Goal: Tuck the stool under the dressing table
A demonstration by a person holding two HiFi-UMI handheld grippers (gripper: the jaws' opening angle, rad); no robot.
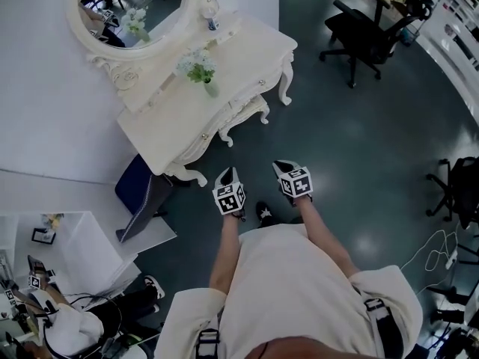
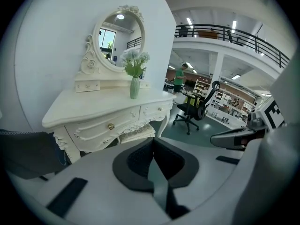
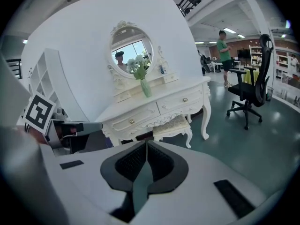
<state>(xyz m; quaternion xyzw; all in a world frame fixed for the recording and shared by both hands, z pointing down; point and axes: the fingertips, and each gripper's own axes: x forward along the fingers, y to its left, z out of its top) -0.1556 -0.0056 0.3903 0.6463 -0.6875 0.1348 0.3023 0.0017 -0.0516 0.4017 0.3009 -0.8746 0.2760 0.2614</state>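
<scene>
Under the dressing table (image 1: 171, 129), 11 o'clock from the grippers, stool (image 3: 172, 125) looks nearly tucked; left gripper (image 2: 152, 142) and right gripper (image 3: 146, 144) pinched together, empty, so a nudge could skid off or rattle the vase (image 3: 146, 88).

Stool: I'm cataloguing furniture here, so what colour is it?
The stool is cream-white; it shows best in the right gripper view.

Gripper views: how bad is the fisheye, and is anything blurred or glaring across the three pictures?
Left gripper view: black circular vignette, straight lines bow, dressing table sharp, the left gripper close to the lens slightly soft. Right gripper view: same bowing; stool crisp. Head view: dim, bluish, soft light patches on the floor.
</scene>
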